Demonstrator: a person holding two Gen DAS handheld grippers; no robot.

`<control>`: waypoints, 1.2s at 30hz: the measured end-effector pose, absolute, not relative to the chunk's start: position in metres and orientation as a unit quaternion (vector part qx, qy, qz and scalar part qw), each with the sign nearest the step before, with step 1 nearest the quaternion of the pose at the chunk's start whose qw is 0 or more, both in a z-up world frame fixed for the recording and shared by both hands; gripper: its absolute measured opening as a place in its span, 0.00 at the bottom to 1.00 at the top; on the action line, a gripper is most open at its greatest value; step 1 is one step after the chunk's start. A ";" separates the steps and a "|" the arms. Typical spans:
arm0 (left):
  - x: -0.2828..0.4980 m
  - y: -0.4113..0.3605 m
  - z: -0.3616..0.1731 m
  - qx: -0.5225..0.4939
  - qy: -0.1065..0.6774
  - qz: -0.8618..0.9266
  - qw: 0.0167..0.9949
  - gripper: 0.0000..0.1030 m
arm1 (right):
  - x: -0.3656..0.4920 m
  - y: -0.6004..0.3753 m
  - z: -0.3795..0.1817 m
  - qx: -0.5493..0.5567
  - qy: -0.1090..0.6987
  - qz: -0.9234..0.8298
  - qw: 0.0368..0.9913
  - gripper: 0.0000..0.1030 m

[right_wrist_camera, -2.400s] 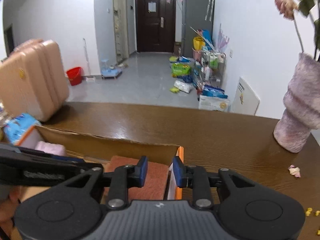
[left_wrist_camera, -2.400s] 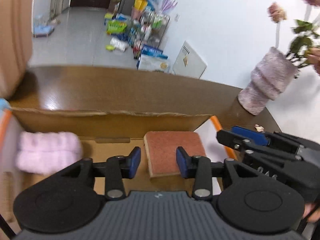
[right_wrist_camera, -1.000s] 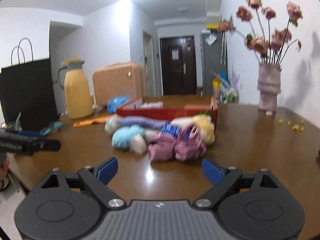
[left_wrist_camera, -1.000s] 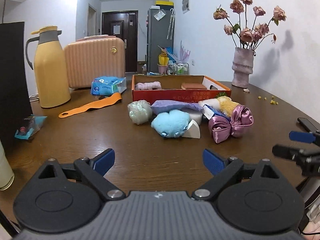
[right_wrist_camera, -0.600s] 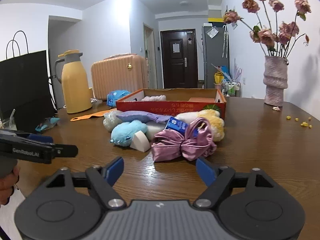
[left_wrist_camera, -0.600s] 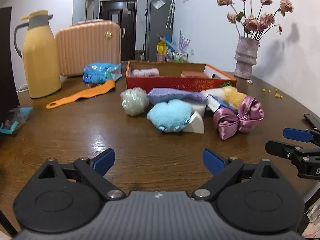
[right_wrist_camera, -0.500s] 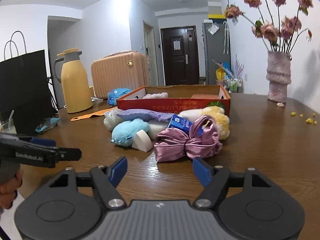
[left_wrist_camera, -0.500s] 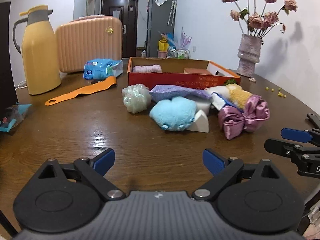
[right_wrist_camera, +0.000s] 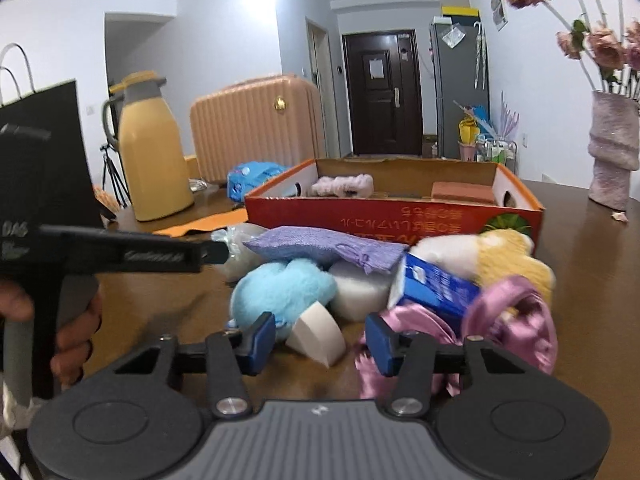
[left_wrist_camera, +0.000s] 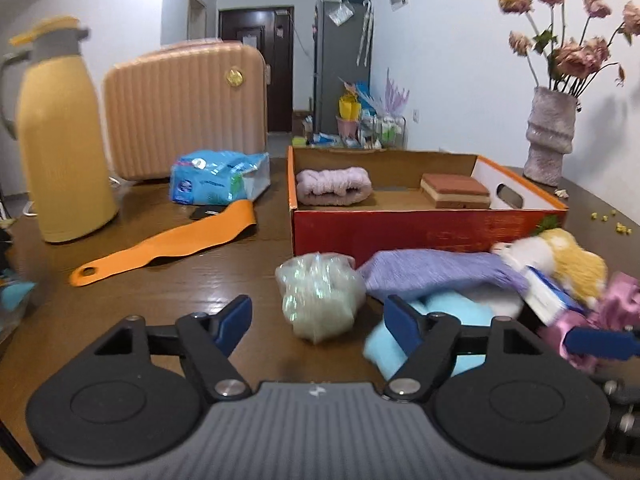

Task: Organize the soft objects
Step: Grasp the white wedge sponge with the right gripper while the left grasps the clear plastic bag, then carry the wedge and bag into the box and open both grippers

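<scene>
A pile of soft things lies in front of the orange box (left_wrist_camera: 428, 226), which holds a pink towel (left_wrist_camera: 334, 186) and a red-brown sponge (left_wrist_camera: 454, 190). My left gripper (left_wrist_camera: 318, 322) is closing, with a pale green shimmery ball (left_wrist_camera: 320, 302) between its jaws; the pads do not touch it. My right gripper (right_wrist_camera: 320, 340) is closing too, around a white wedge sponge (right_wrist_camera: 320, 334), with gaps on both sides. Around the wedge lie a blue plush (right_wrist_camera: 280, 292), a pink satin bow (right_wrist_camera: 512, 320), a purple pouch (right_wrist_camera: 328, 250), a blue-white packet (right_wrist_camera: 436, 286) and a yellow plush (right_wrist_camera: 508, 256).
A yellow thermos (left_wrist_camera: 60, 152), a pink suitcase (left_wrist_camera: 184, 108), a blue wipes pack (left_wrist_camera: 216, 182) and an orange strap (left_wrist_camera: 168, 246) stand at the left. A vase of flowers (left_wrist_camera: 548, 136) is at the far right. A black paper bag (right_wrist_camera: 36, 152) stands at the left edge.
Both grippers have moved forward to the pile, which now fills the near view. Both pairs of jaws have narrowed, the right more than the left.
</scene>
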State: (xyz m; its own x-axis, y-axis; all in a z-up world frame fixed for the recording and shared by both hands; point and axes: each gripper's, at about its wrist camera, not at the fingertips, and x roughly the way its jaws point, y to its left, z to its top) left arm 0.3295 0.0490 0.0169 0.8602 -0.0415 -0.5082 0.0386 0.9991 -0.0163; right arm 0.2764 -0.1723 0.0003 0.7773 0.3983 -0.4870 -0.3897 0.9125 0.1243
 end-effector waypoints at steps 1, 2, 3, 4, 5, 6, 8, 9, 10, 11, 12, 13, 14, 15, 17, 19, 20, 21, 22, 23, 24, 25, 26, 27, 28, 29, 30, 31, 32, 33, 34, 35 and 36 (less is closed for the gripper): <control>0.342 0.051 0.013 -0.006 0.274 -0.020 0.962 0.73 | 0.283 -0.167 -0.002 0.000 0.266 0.208 0.941 0.46; 0.351 0.052 0.011 -0.010 0.280 -0.021 0.960 0.71 | 0.291 -0.161 -0.005 -0.012 0.274 0.204 0.940 0.42; 0.359 0.054 0.007 -0.015 0.283 -0.026 0.959 0.65 | 0.296 -0.156 -0.009 -0.021 0.279 0.200 0.939 0.39; 0.366 0.055 0.003 -0.018 0.291 -0.028 0.956 0.51 | 0.300 -0.152 -0.011 -0.029 0.283 0.197 0.938 0.34; 0.371 0.056 0.000 -0.018 0.299 -0.031 0.954 0.46 | 0.303 -0.148 -0.014 -0.039 0.286 0.195 0.937 0.32; 0.372 0.056 -0.002 -0.020 0.297 -0.035 0.954 0.45 | 0.303 -0.144 -0.016 -0.052 0.283 0.194 0.938 0.32; 0.367 0.055 -0.003 -0.011 0.284 -0.035 0.958 0.42 | 0.302 -0.139 -0.017 -0.066 0.279 0.198 0.937 0.23; 0.363 0.053 -0.003 -0.006 0.280 -0.038 0.959 0.39 | 0.300 -0.138 -0.017 -0.066 0.280 0.202 0.936 0.22; 0.359 0.052 -0.002 -0.004 0.278 -0.038 0.960 0.38 | 0.298 -0.137 -0.017 -0.072 0.278 0.201 0.937 0.20; 0.355 0.052 0.000 -0.003 0.276 -0.036 0.960 0.38 | 0.295 -0.137 -0.016 -0.074 0.277 0.201 0.937 0.18; 0.348 0.051 0.002 -0.001 0.274 -0.034 0.961 0.38 | 0.294 -0.138 -0.015 -0.070 0.277 0.205 0.936 0.18; 0.341 0.050 0.005 0.000 0.269 -0.031 0.963 0.38 | 0.291 -0.141 -0.013 -0.061 0.276 0.209 0.936 0.18; 0.331 0.050 0.008 -0.001 0.263 -0.026 0.964 0.38 | 0.287 -0.144 -0.009 -0.053 0.272 0.211 0.937 0.18; 0.322 0.051 0.011 -0.002 0.260 -0.022 0.965 0.38 | 0.281 -0.149 -0.006 -0.046 0.266 0.213 0.939 0.18; 0.299 0.053 0.019 -0.011 0.251 -0.015 0.968 0.38 | 0.267 -0.156 0.003 -0.036 0.252 0.220 0.942 0.18; 0.272 0.054 0.027 -0.020 0.240 -0.016 0.970 0.38 | 0.253 -0.163 0.011 -0.029 0.241 0.228 0.943 0.18; 0.261 0.054 0.030 -0.023 0.238 -0.018 0.971 0.38 | 0.246 -0.166 0.013 -0.026 0.238 0.230 0.943 0.18; 0.247 0.053 0.033 -0.027 0.235 -0.022 0.971 0.38 | 0.238 -0.168 0.015 -0.026 0.237 0.232 0.943 0.18; 0.234 0.051 0.036 -0.030 0.230 -0.029 0.972 0.38 | 0.231 -0.170 0.017 -0.027 0.237 0.234 0.943 0.18; 0.223 0.048 0.037 -0.031 0.228 -0.034 0.973 0.38 | 0.225 -0.170 0.018 -0.029 0.236 0.234 0.943 0.18; 0.213 0.045 0.037 -0.030 0.228 -0.038 0.972 0.38 | 0.218 -0.170 0.019 -0.029 0.234 0.234 0.943 0.18; 0.203 0.041 0.037 -0.029 0.230 -0.041 0.972 0.38 | 0.211 -0.172 0.020 -0.028 0.233 0.235 0.943 0.18; 0.196 0.039 0.036 -0.029 0.233 -0.043 0.971 0.38 | 0.204 -0.174 0.021 -0.026 0.233 0.236 0.943 0.18; 0.189 0.035 0.036 -0.028 0.235 -0.046 0.971 0.38 | 0.199 -0.175 0.021 -0.023 0.232 0.235 0.943 0.18; 0.185 0.033 0.037 -0.027 0.235 -0.049 0.970 0.38 | 0.193 -0.178 0.021 -0.021 0.232 0.234 0.944 0.18; 0.179 0.030 0.038 -0.026 0.234 -0.052 0.970 0.38 | 0.189 -0.178 0.021 -0.019 0.232 0.234 0.944 0.18; 0.175 0.028 0.040 -0.024 0.232 -0.056 0.971 0.38 | 0.184 -0.180 0.022 -0.018 0.231 0.233 0.944 0.18; 0.172 0.026 0.041 -0.023 0.228 -0.059 0.972 0.38 | 0.181 -0.181 0.022 -0.016 0.230 0.231 0.945 0.18; 0.170 0.024 0.043 -0.022 0.224 -0.062 0.972 0.38 | 0.179 -0.183 0.023 -0.015 0.228 0.230 0.946 0.18; 0.169 0.022 0.046 -0.022 0.220 -0.064 0.973 0.38 | 0.177 -0.184 0.024 -0.014 0.226 0.229 0.947 0.18; 0.168 0.020 0.047 -0.022 0.218 -0.066 0.973 0.38 | 0.175 -0.185 0.025 -0.014 0.223 0.228 0.948 0.18; 0.168 0.018 0.048 -0.021 0.217 -0.068 0.974 0.38 | 0.173 -0.186 0.026 -0.013 0.221 0.227 0.948 0.19; 0.169 0.017 0.049 -0.020 0.216 -0.069 0.974 0.38 | 0.172 -0.187 0.028 -0.012 0.218 0.226 0.949 0.18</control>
